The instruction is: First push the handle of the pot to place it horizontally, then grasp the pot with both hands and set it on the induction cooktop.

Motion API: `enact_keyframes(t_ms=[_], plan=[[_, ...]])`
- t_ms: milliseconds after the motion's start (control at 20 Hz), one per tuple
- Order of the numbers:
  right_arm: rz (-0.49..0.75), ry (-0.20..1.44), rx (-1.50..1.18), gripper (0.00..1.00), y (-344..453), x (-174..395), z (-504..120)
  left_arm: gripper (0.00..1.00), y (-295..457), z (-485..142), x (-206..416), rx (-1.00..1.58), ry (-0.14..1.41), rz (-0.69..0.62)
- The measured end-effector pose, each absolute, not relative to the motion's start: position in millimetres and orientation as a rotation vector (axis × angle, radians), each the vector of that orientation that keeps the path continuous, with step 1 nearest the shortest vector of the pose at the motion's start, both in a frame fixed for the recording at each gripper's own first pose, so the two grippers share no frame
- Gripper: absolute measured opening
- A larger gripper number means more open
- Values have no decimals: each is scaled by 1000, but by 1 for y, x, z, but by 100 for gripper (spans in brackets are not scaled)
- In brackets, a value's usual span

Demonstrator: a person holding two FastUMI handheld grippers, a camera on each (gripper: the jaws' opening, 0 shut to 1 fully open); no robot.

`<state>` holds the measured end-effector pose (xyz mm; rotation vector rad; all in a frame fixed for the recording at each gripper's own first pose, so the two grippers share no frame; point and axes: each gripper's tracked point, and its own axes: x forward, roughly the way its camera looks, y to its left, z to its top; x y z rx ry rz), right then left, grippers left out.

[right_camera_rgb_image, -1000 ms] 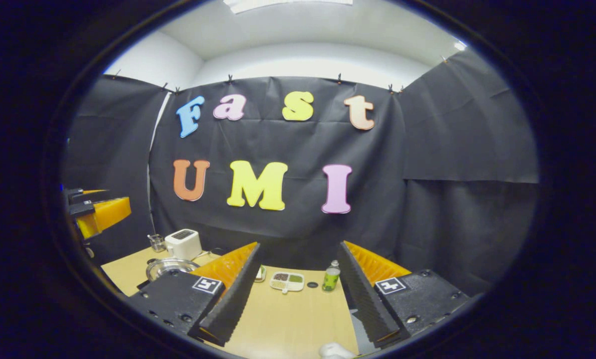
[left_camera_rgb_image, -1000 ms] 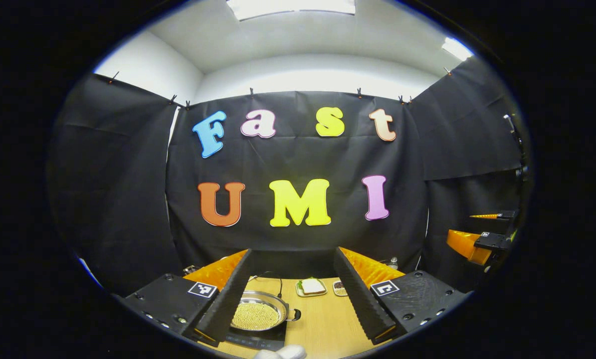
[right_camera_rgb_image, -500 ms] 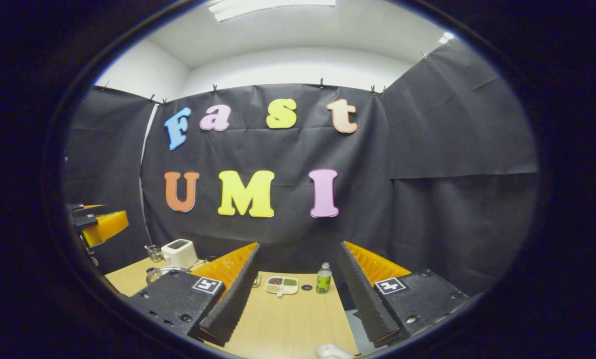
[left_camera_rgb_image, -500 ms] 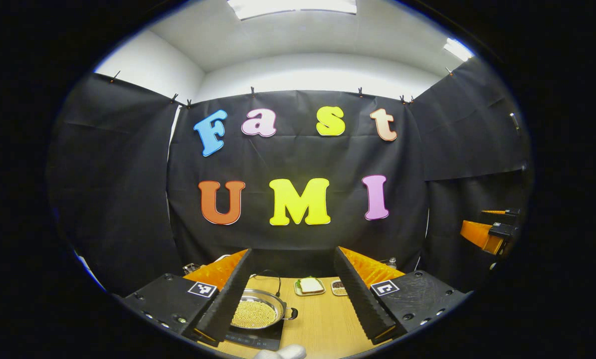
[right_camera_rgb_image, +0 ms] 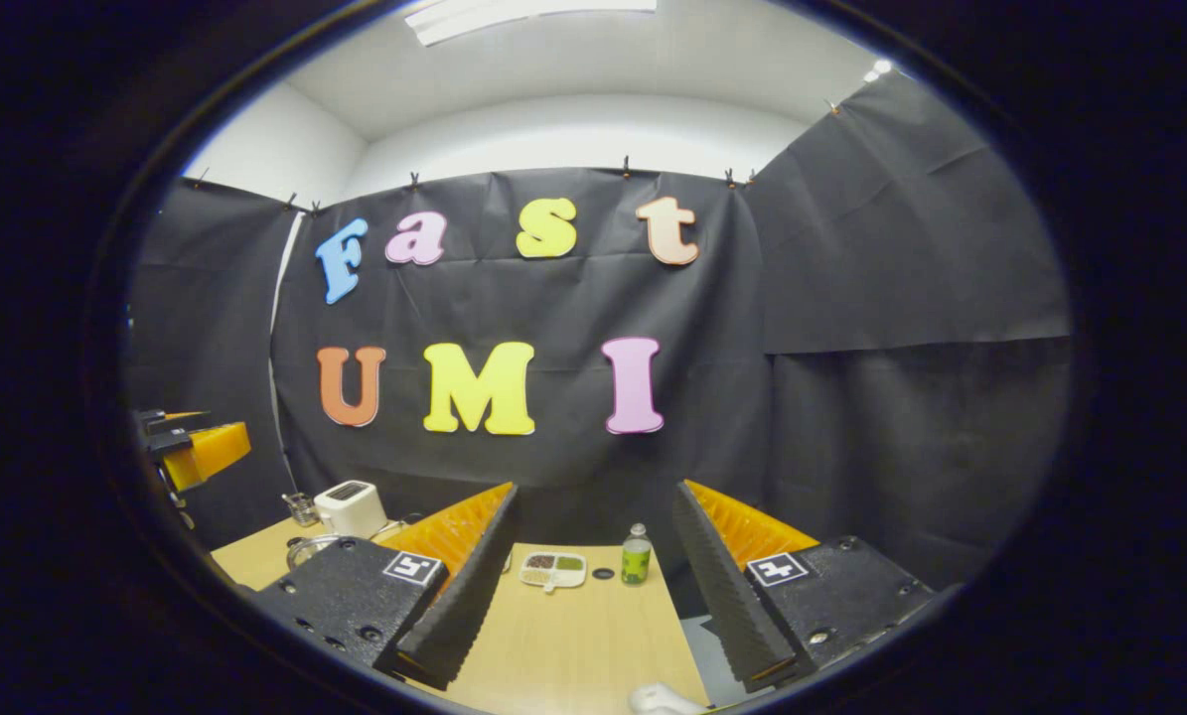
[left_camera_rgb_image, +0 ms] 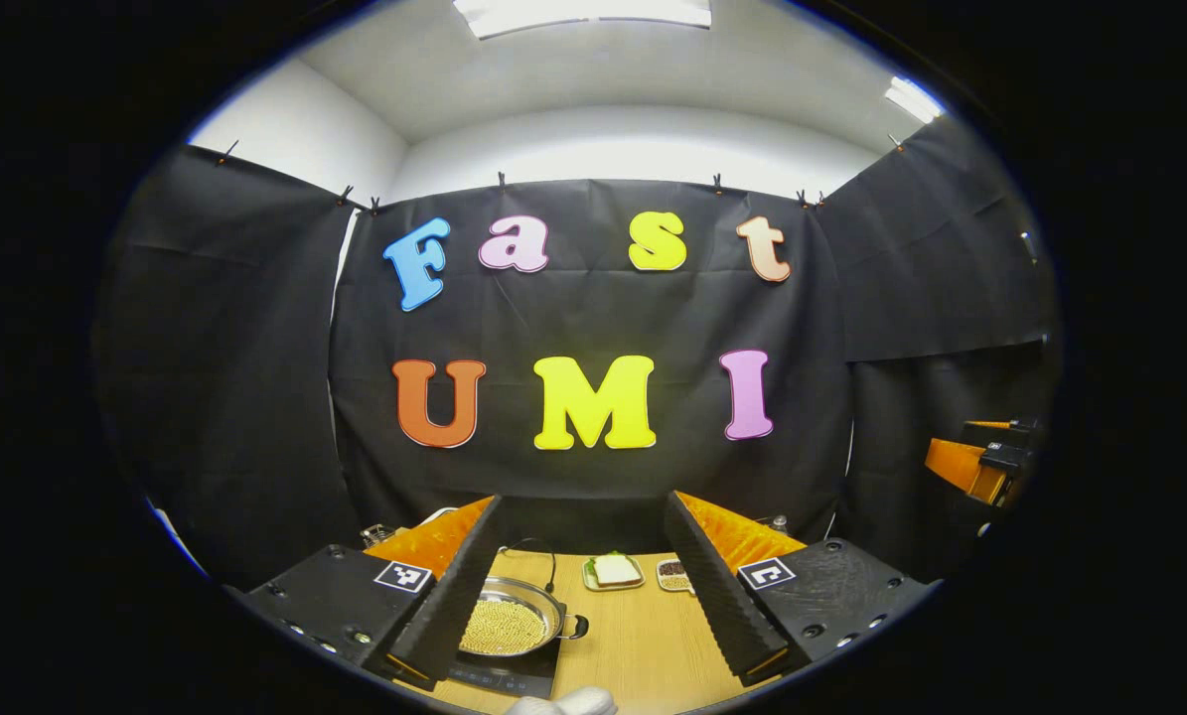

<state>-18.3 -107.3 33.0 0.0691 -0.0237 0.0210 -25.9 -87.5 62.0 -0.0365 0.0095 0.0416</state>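
In the left gripper view, the left tool (left_camera_rgb_image: 585,584) hangs above the wooden worktop (left_camera_rgb_image: 643,645) with its two fingers (left_camera_rgb_image: 454,586) spread wide and nothing between them. The pot (left_camera_rgb_image: 510,620), a shallow metal pan filled with small yellowish grains, sits on the dark induction cooktop (left_camera_rgb_image: 502,671) near the front edge of the worktop. Part of the pot is hidden behind the tool's left finger. One small loop handle (left_camera_rgb_image: 577,626) sticks out from the pot's right side. A dark cable (left_camera_rgb_image: 545,556) runs along the worktop behind the pot. Farther back lie a small plate with a sandwich (left_camera_rgb_image: 613,570) and, just beside it to the right, a small dish of dark bits (left_camera_rgb_image: 672,572). At the right edge of this view the right tool (left_camera_rgb_image: 980,463) shows, well apart from the pot; how wide it stands cannot be told from there.

In the right gripper view, the right tool (right_camera_rgb_image: 593,586) also hangs over the worktop (right_camera_rgb_image: 573,645) with its fingers (right_camera_rgb_image: 459,596) wide apart and empty. Beyond them stand a divided tray of snacks (right_camera_rgb_image: 553,570), a small dark ring (right_camera_rgb_image: 603,573) and a green bottle (right_camera_rgb_image: 637,558), the bottle upright. To the left a white toaster (right_camera_rgb_image: 351,506) stands near a clear glass (right_camera_rgb_image: 301,508), and a sliver of the pot's (right_camera_rgb_image: 307,546) rim peeks out beside the tool's left finger. The left tool (right_camera_rgb_image: 196,449) shows at the far left edge.
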Motion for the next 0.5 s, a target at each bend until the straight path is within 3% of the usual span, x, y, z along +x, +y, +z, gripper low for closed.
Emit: enact_keyframes(t_ms=[500], plan=[[21,-35,58,96,-110,-15,35,96,-93,61,-23,-39,27,50]])
